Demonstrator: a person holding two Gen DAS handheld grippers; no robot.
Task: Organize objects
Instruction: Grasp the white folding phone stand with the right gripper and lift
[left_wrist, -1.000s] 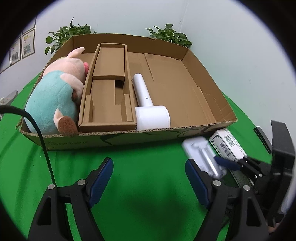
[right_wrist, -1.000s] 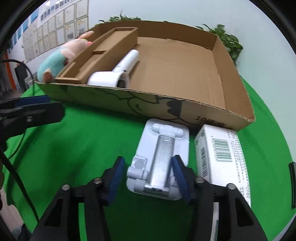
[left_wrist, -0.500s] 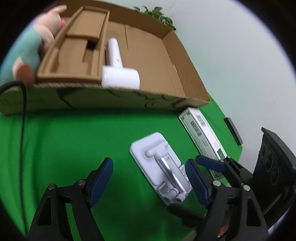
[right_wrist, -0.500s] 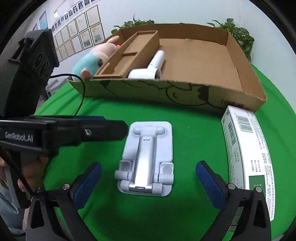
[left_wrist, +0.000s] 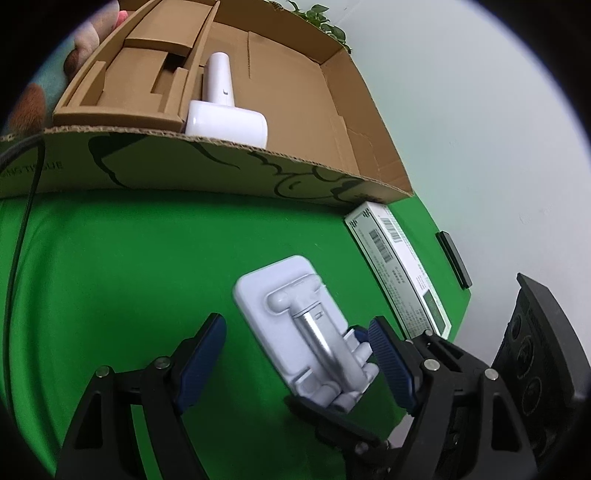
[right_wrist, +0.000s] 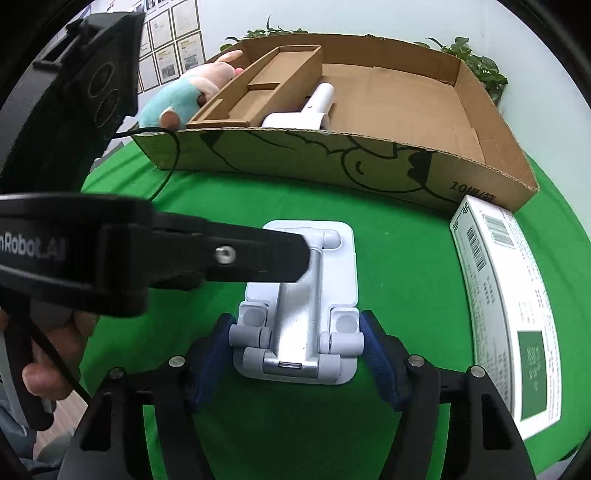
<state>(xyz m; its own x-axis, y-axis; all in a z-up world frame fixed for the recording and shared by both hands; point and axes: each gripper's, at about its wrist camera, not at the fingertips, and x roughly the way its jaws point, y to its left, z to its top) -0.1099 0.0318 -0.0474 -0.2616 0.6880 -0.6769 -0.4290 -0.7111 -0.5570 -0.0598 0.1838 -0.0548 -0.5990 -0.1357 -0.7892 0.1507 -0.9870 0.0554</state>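
Note:
A white and silver folding phone stand lies flat on the green cloth; it also shows in the left wrist view. My right gripper is shut on the near end of the stand, its blue pads against both sides. My left gripper is open, with the stand lying between its fingers; one of its fingers reaches over the stand's far end. A white box with barcodes lies to the right of the stand.
A shallow cardboard box stands behind, holding a white hair dryer, a cardboard insert and a plush toy. A black cable hangs on the left. A small black device lies near the cloth's right edge.
My right gripper opened wide, then closed again on the stand's near end. My left gripper swung right and moved in over the stand, which now lies between its open fingers.

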